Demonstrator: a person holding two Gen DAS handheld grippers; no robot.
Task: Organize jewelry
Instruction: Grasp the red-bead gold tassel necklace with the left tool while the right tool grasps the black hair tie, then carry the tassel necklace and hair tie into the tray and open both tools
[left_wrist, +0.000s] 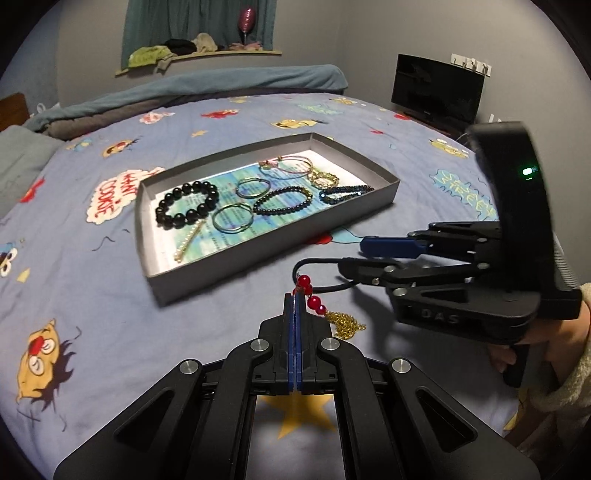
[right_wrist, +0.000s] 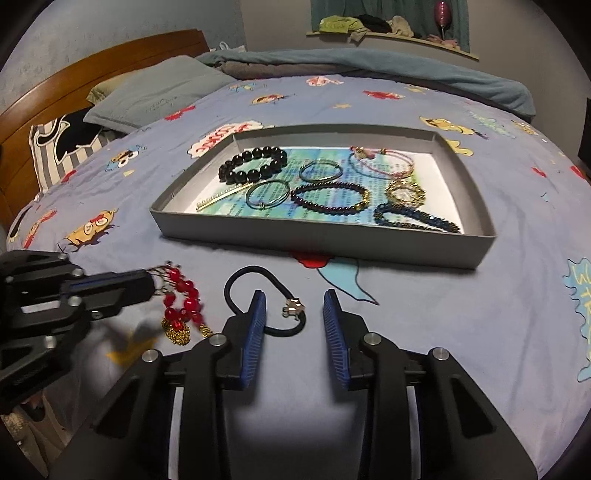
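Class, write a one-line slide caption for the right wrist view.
Open right hand-held gripper straddles a black cord bracelet below the jewelry tray.

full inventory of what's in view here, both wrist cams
grey tray: 1, grey, mid-bed
black bead bracelet: 1, black, tray's left part
pearl strand: 1, white and gold, in tray beside the black bead bracelet
wire bangles: 2, silver, tray centre
dark bead bracelet: 1, dark with gold beads, tray centre
pink bangle: 1, pink, tray far right
gold bracelet: 1, gold, tray right
blue bead bracelet: 1, blue, tray near right
black cord bracelet: 1, black with metal charm, on bedspread before tray
red bead bracelet: 1, red with gold chain
bedspread: 1, blue, cartoon print
left gripper: shut on red bead bracelet
right gripper: open, astride black cord bracelet
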